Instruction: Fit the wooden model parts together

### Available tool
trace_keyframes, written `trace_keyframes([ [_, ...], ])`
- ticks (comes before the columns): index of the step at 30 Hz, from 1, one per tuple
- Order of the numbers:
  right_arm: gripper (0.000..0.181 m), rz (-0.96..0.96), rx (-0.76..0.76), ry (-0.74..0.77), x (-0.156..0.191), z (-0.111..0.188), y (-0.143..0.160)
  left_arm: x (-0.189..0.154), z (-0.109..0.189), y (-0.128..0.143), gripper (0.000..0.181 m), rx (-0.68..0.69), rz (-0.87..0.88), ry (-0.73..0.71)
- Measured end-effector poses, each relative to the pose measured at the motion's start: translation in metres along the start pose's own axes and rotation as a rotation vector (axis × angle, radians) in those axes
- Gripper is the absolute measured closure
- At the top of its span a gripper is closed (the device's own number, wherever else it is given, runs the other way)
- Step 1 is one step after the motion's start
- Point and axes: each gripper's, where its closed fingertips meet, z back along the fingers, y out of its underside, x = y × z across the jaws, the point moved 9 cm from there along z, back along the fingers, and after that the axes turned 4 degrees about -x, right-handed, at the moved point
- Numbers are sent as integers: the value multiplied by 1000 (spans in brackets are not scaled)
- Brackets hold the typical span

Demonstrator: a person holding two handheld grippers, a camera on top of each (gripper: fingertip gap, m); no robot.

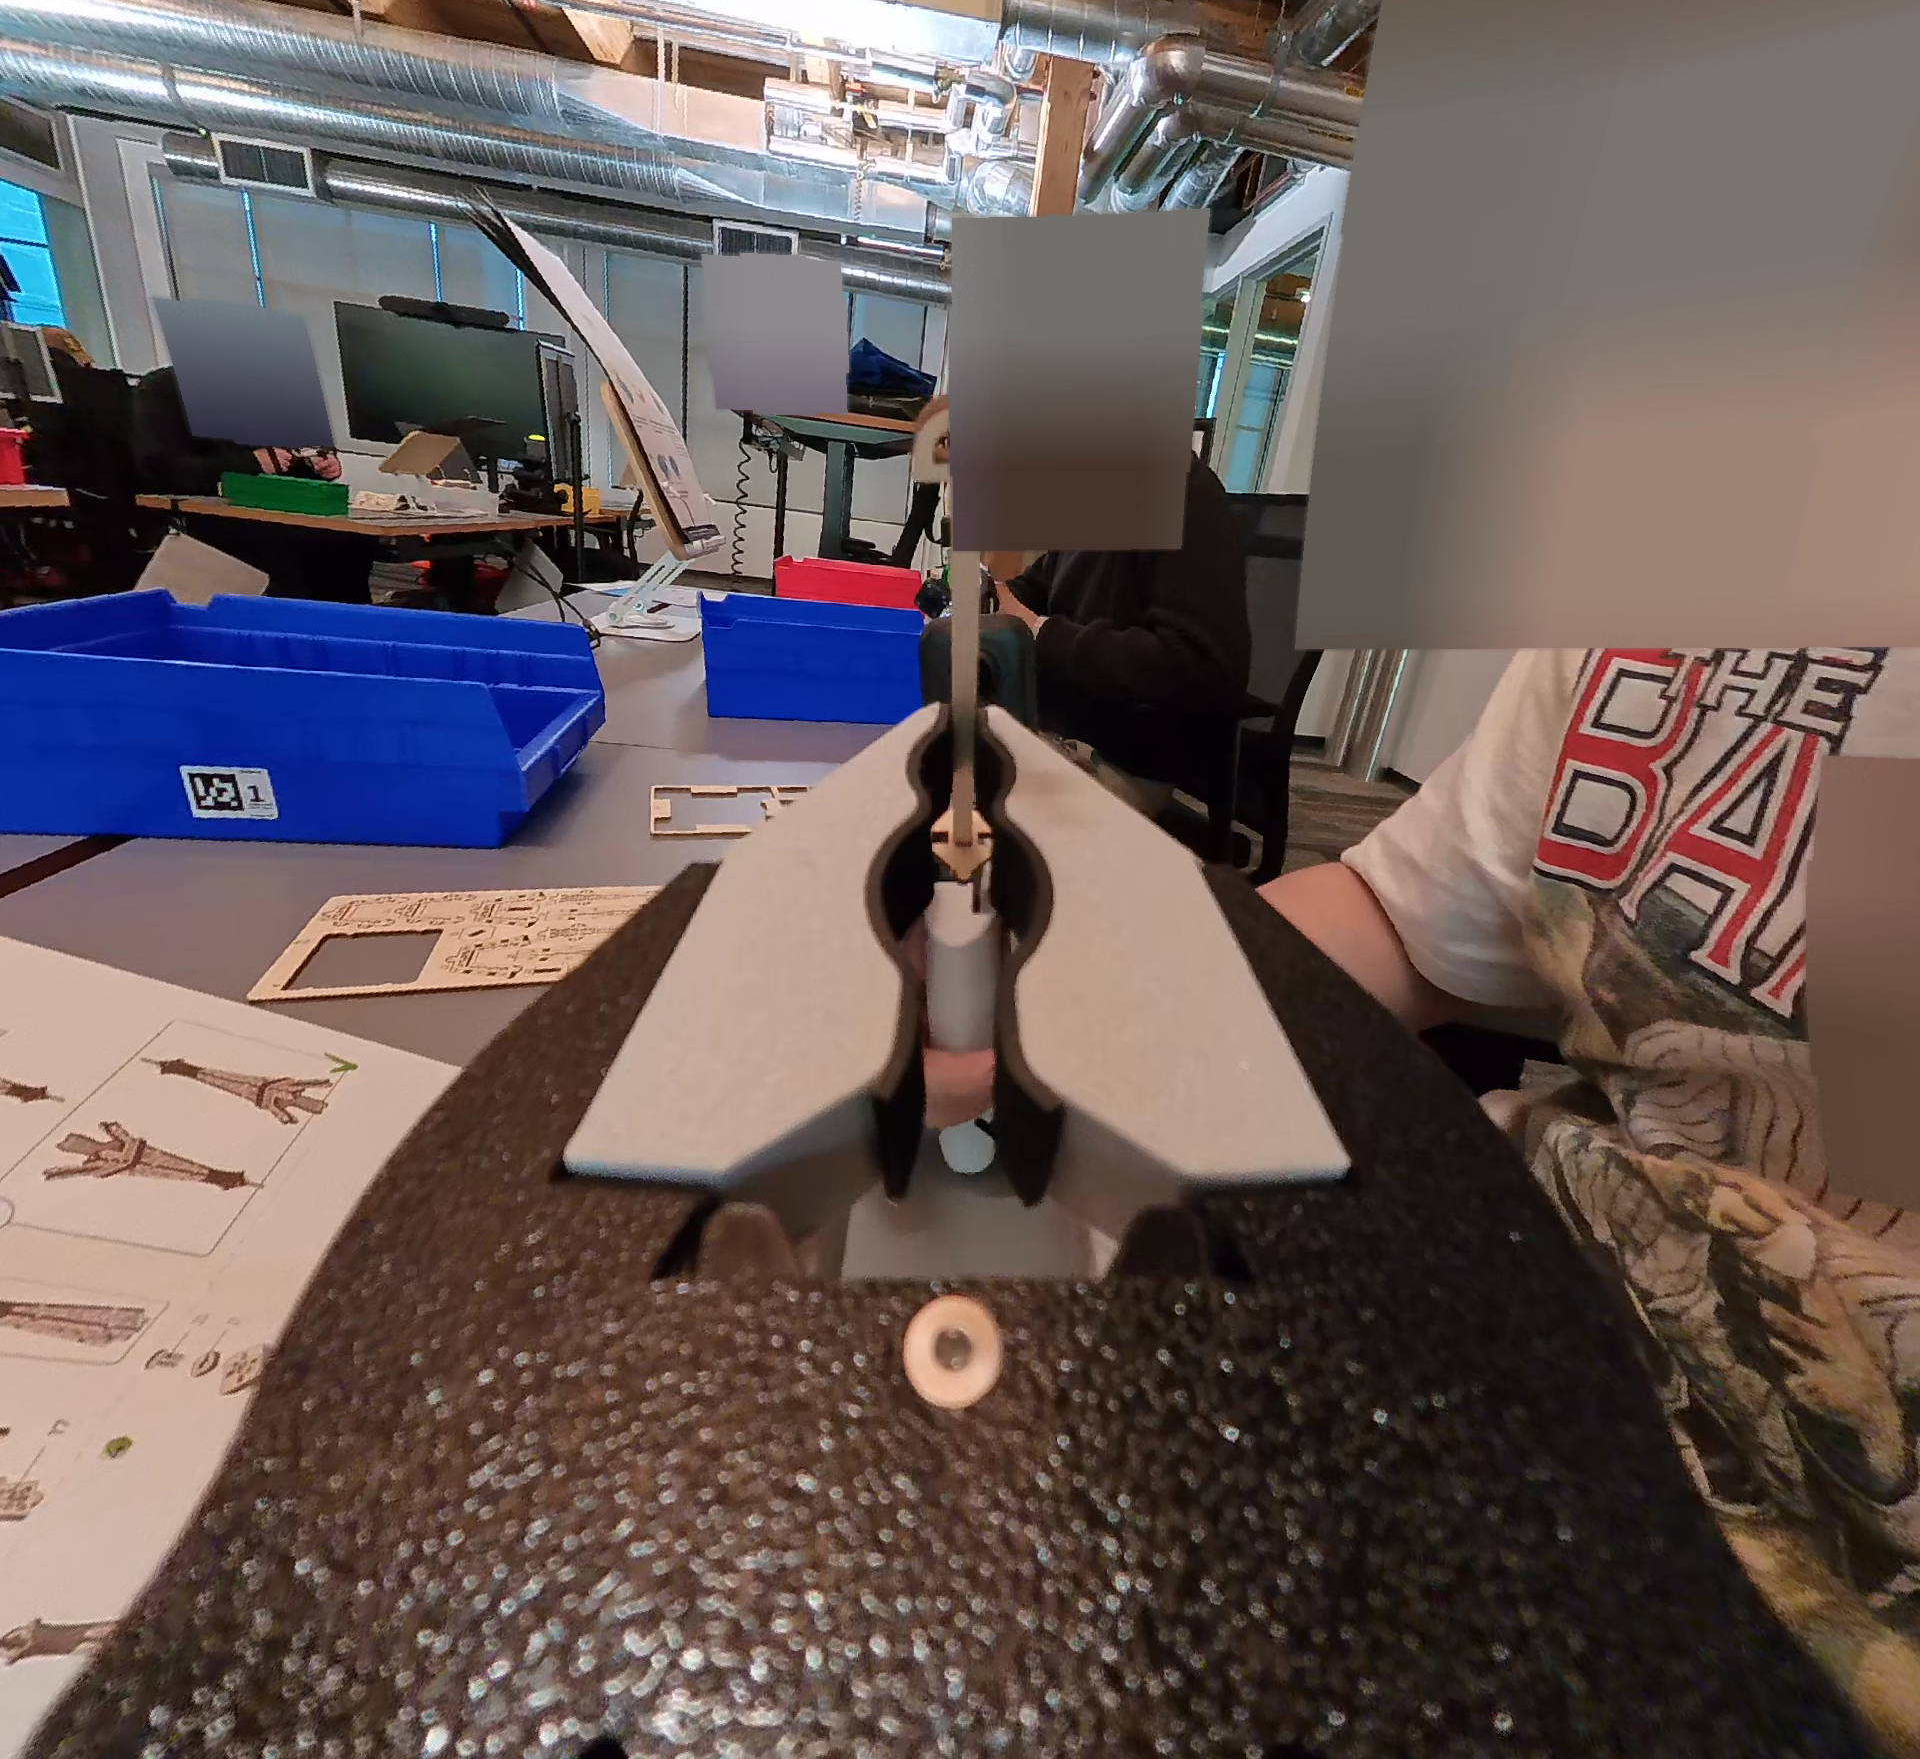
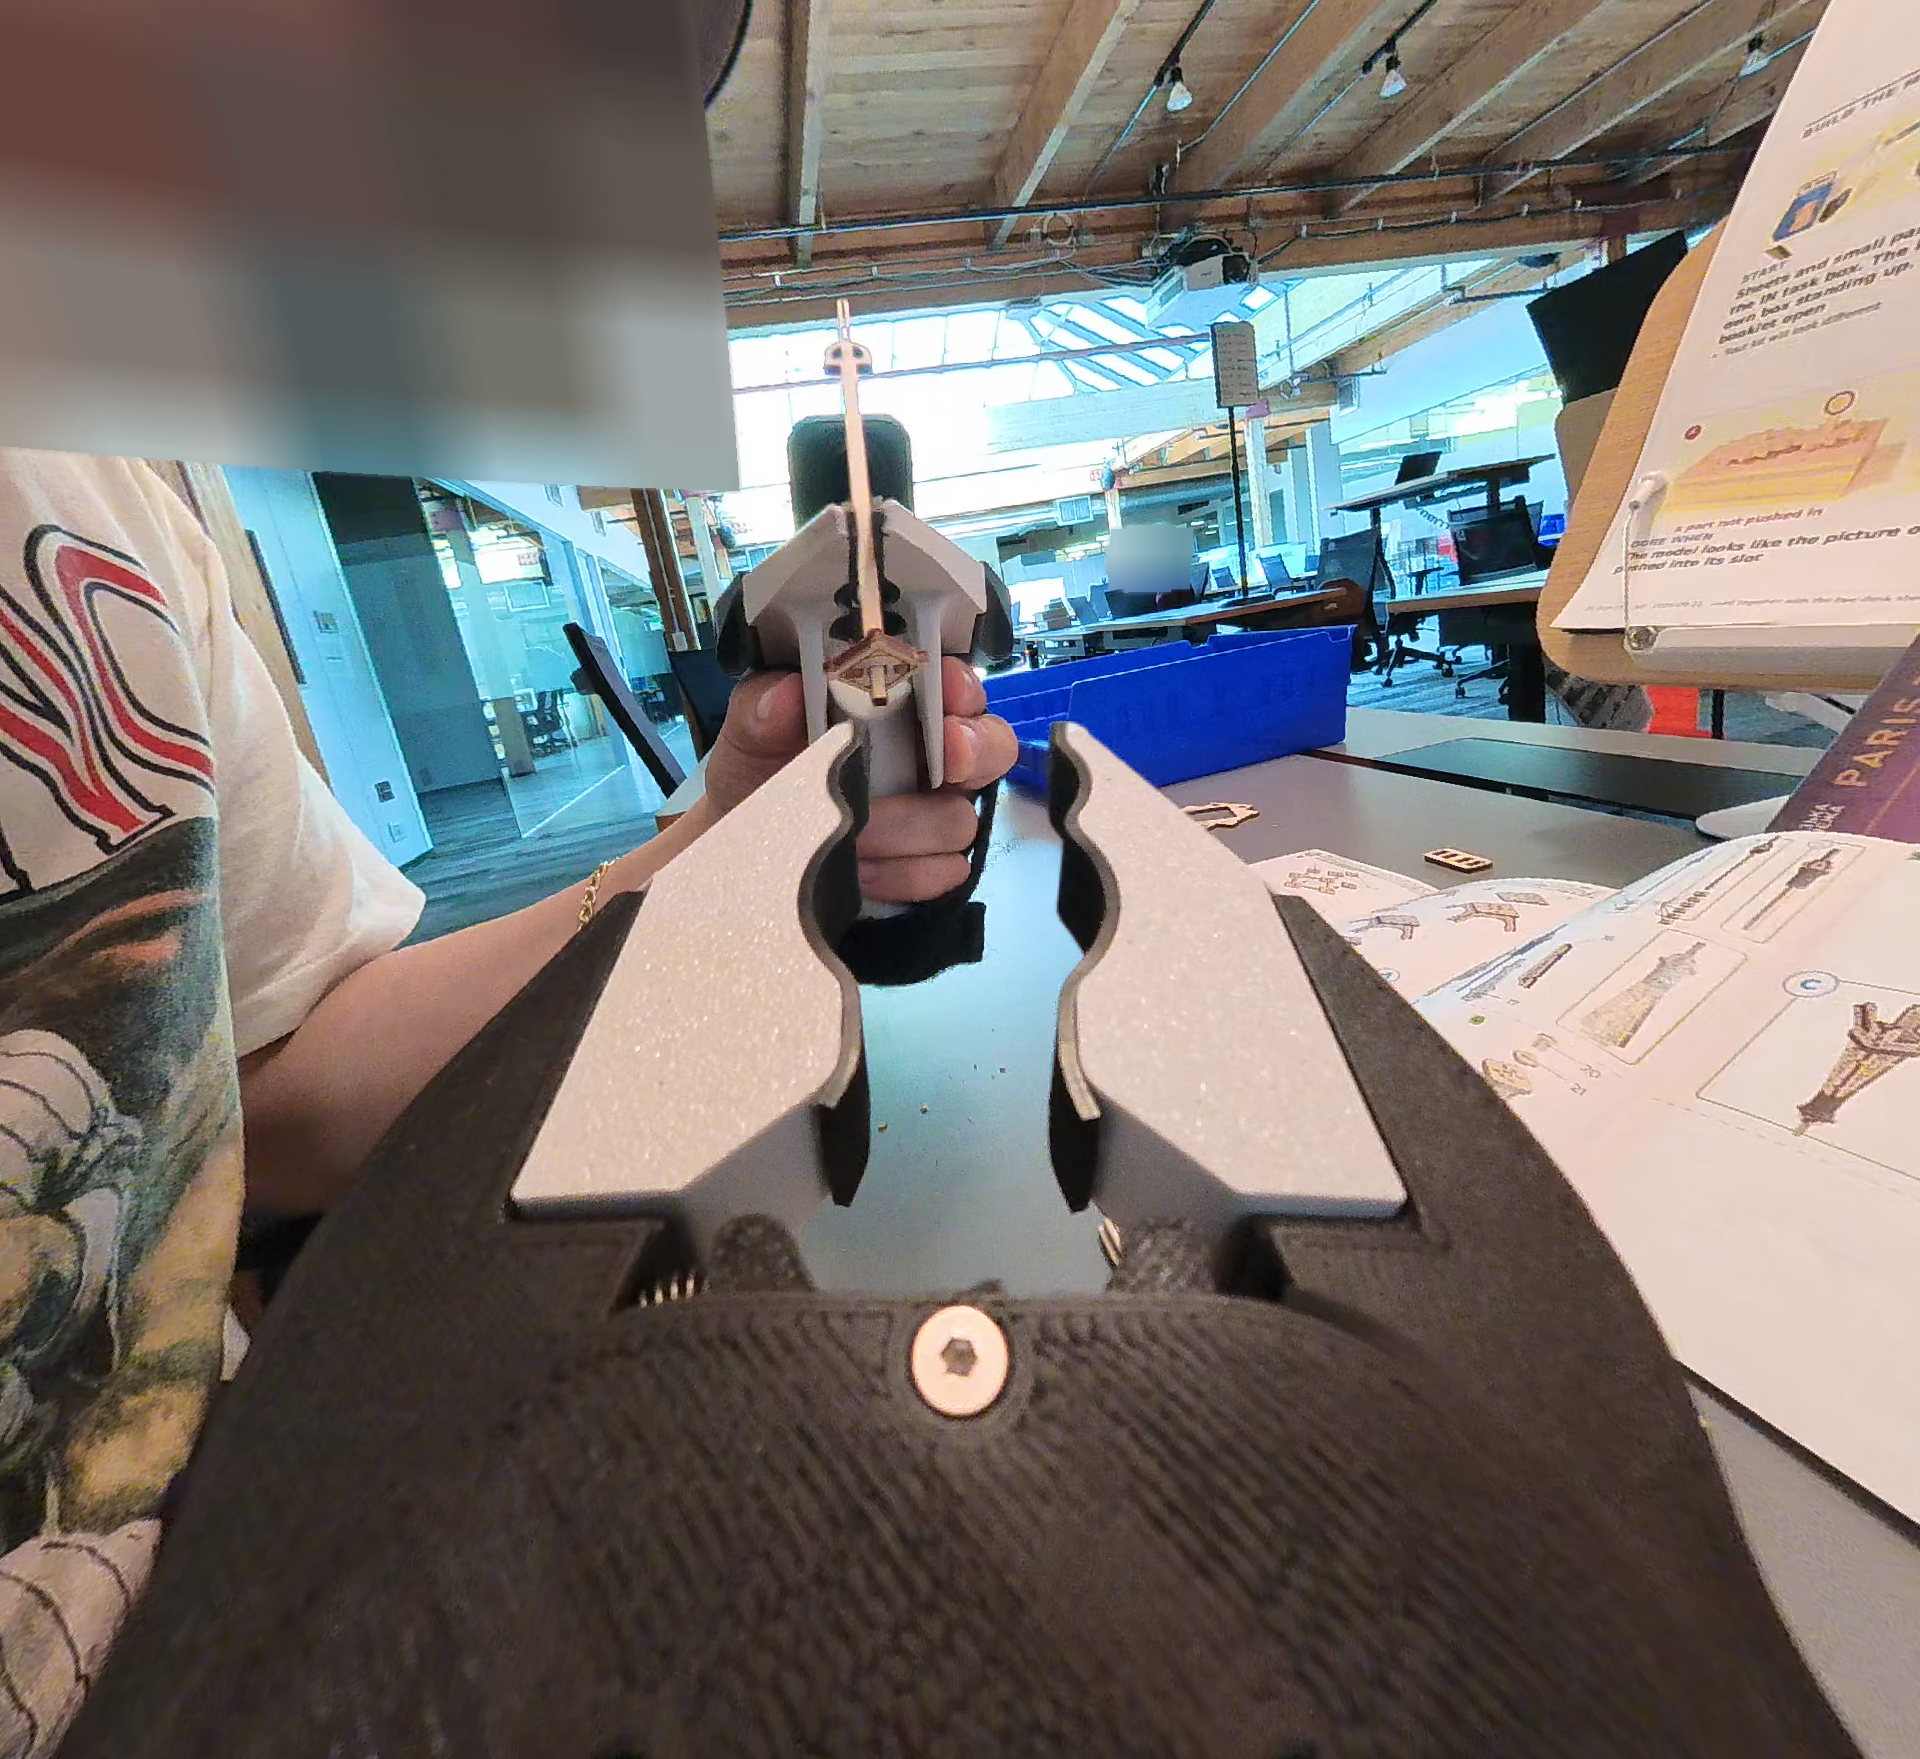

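Observation:
In the left wrist view my left gripper [image 1: 966, 717] is shut on a thin wooden spire [image 1: 968, 629] that sticks out past the fingertips. A small square wooden plate [image 1: 961, 852] sits on the spire inside the jaws. In the right wrist view the left gripper [image 2: 868, 566] faces me, held in a hand, with the spire [image 2: 857, 462] pointing up and the small plate [image 2: 876, 665] at its lower end. My right gripper [image 2: 956, 743] is open and empty, just in front of and below the plate.
Instruction sheets [image 1: 156, 1138] [image 2: 1662, 1013] lie on the grey table [image 1: 582, 805]. Two punched wooden sheets [image 1: 416, 940] [image 1: 717, 805] and two small loose parts [image 2: 1221, 814] [image 2: 1458, 859] lie there too. Blue bins [image 1: 281, 722] [image 2: 1174, 701] stand behind. A clipboard stand [image 2: 1766, 462] is at right. The person's torso [image 1: 1662, 878] is close. The grippers are tip to tip, or close to it.

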Motion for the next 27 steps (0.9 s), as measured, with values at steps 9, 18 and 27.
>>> trace_keyframes([
  [9, 142, -54, -12, -52, 4, -2, 1, 0, -1, 2, 181, 5, 18, 19],
  [18, 150, -293, -75, -173, 4, -1, -3, 1, -2, 5, 181, 10, 52, 59],
  [27, 160, -296, -56, -189, 5, -2, -1, -2, -5, 8, 181, 25, 49, 82],
])
